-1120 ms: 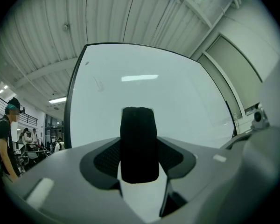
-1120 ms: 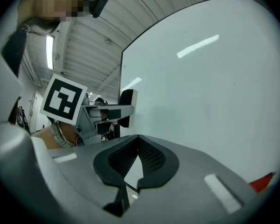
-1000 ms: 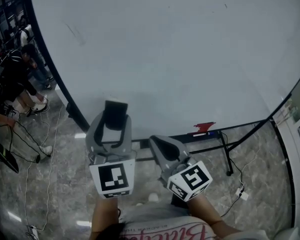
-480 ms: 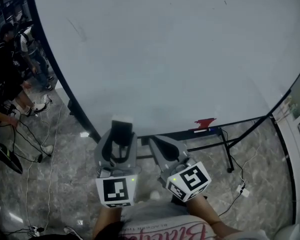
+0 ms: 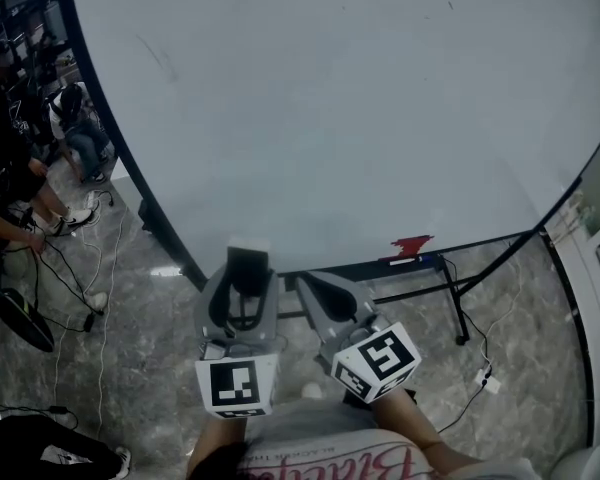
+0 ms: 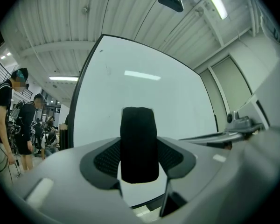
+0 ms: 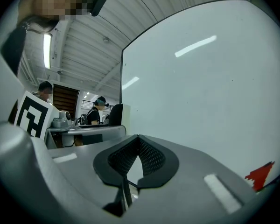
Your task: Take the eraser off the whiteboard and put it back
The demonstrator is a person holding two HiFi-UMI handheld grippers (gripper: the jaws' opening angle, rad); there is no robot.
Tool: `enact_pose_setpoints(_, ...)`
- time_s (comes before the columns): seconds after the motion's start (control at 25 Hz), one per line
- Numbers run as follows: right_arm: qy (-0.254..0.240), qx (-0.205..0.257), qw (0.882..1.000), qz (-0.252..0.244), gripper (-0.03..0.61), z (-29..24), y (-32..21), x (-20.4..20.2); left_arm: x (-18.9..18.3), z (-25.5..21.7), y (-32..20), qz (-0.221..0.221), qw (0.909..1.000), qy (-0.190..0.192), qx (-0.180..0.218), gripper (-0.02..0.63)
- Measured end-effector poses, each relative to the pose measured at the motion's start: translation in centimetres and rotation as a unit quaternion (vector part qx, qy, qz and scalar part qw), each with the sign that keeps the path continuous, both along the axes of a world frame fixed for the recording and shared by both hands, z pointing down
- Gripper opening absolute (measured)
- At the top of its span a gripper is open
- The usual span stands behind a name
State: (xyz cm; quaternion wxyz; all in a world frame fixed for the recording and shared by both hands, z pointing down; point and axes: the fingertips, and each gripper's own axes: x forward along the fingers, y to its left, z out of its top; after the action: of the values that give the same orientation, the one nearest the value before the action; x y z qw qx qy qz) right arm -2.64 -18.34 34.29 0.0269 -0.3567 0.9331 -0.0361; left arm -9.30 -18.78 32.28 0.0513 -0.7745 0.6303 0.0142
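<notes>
The left gripper (image 5: 246,273) is clamped on the eraser (image 6: 139,143). The eraser stands upright between its two ribbed pads (image 6: 107,157), one pad pressing on each side. It is a dark oblong with a black felt face turned toward the gripper's camera, and a white back shows from the head view. Its top end rises past the jaw tips.

Straight ahead of this gripper is the large whiteboard (image 5: 360,118), its surface nearly blank. From above, the eraser's far end overlaps the board's dark lower edge. Whether it touches the board cannot be told.

The right gripper (image 7: 136,139) is just to the right of the left one, and both point toward the board. Its jaws are closed tip to tip with nothing between them.

Farther right of the right gripper, a small red object (image 5: 411,245) sits at the board's bottom edge. Off to the left of the left gripper, people (image 5: 5,148) stand on the marbled floor (image 5: 130,348), with cables (image 5: 75,288) trailing near them.
</notes>
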Motion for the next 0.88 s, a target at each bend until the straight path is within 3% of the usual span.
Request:
enact_pose_setpoints(0.56,0.006,0.009,1.0,0.0,0.002,-0.7,-0.4,0.2,-1.7,-3.3,-3.2,-0.016,0.9995,-0.016,0.021,0.225)
enact_pose_setpoints(0.88,0.013,0.011,1.0,0.01,0.002,-0.5,-0.9,0.7,-3.0,-6.2,-6.8,-0.061,0.9939,-0.086,0.031,0.225)
